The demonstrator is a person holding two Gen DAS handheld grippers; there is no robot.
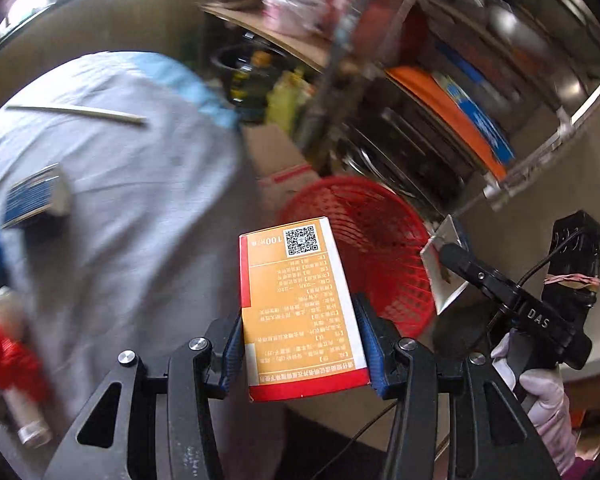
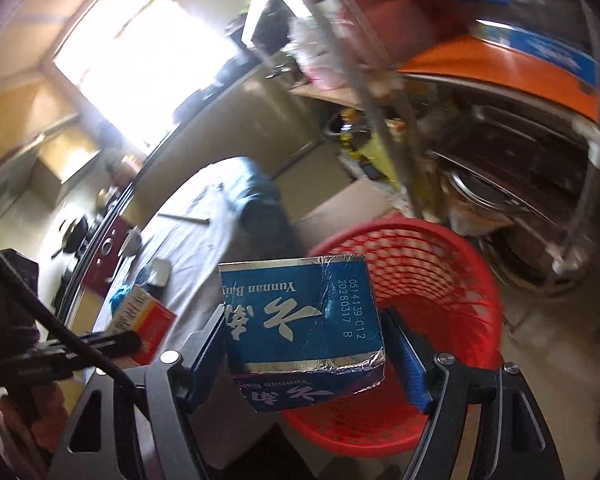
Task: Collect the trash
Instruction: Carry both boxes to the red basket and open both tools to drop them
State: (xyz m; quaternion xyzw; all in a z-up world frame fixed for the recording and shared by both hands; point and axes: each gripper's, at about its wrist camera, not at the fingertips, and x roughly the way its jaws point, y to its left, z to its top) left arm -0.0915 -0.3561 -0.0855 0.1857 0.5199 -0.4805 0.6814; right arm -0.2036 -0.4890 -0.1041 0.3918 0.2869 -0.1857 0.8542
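Note:
My left gripper (image 1: 300, 344) is shut on an orange and red medicine box (image 1: 300, 304), held at the table's edge just left of a red mesh basket (image 1: 376, 240). In the right wrist view my right gripper (image 2: 308, 344) has a blue and silver box (image 2: 300, 320) between its fingers above the near rim of the red basket (image 2: 432, 280). The left pad touches the box; a gap shows at the right pad (image 2: 412, 372). The right gripper and its box also show in the left wrist view (image 1: 448, 268), over the basket's right rim.
A grey cloth-covered table (image 1: 132, 200) holds another blue box (image 1: 32, 196), a chopstick-like stick (image 1: 80, 112) and a red-topped tube (image 1: 12, 360). A cluttered metal shelf rack (image 1: 440, 120) stands behind the basket, with a cardboard box (image 1: 276, 160) beside it.

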